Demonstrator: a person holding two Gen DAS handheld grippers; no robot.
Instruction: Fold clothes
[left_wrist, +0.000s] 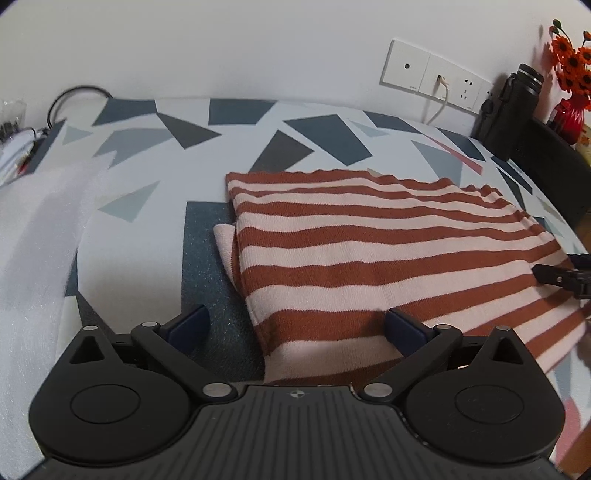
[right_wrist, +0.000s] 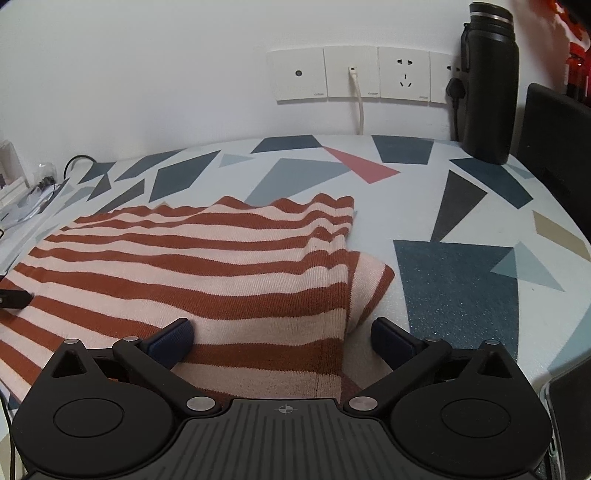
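Note:
A rust-and-pink striped garment (left_wrist: 369, 258) lies folded flat on the patterned table; it also shows in the right wrist view (right_wrist: 207, 266). My left gripper (left_wrist: 295, 325) is open, its fingers straddling the garment's near left edge, just above the cloth. My right gripper (right_wrist: 282, 334) is open, its fingers straddling the garment's near right edge, where a folded sleeve (right_wrist: 369, 284) pokes out. The right gripper's tip shows at the right edge of the left wrist view (left_wrist: 565, 277); the left gripper's tip shows at the left edge of the right wrist view (right_wrist: 14, 295).
The table wears a cloth with grey, blue and red shapes (right_wrist: 454, 288). A black bottle (right_wrist: 487, 81) stands at the back right by wall sockets (right_wrist: 351, 74). White fabric (left_wrist: 37, 240) lies left. A red vase of orange flowers (left_wrist: 570, 74) sits far right.

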